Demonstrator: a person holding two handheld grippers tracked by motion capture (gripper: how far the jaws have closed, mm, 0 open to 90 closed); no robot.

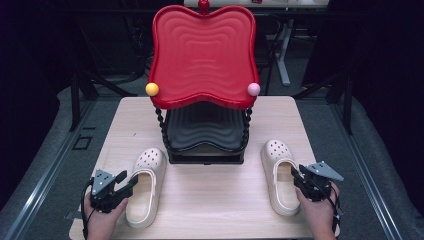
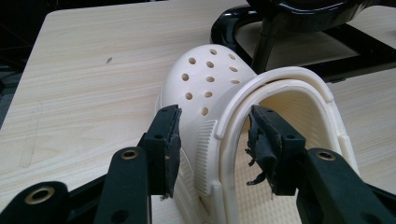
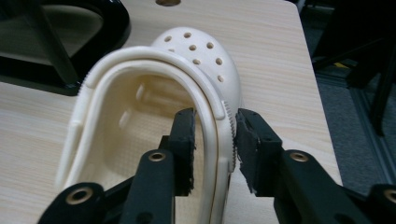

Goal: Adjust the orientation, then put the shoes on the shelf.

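Two cream perforated clogs lie on the wooden table (image 1: 215, 200), toes pointing away from me. My left gripper (image 1: 127, 181) sits at the heel of the left clog (image 1: 147, 185). In the left gripper view its jaws (image 2: 212, 135) straddle the side wall of that clog (image 2: 205, 84), one pad outside and one inside, with a gap on the inner side. My right gripper (image 1: 296, 176) is at the right clog (image 1: 280, 175). In the right gripper view it (image 3: 215, 135) straddles the outer wall of that clog (image 3: 196, 51), pads close beside it without pressing.
A two-tier rack stands at the middle back of the table: a red wavy tray (image 1: 202, 55) on top, a black tray (image 1: 205, 130) beneath it. A yellow ball (image 1: 152, 89) and a pink ball (image 1: 254, 89) cap its front corners. Dark floor and stands surround the table.
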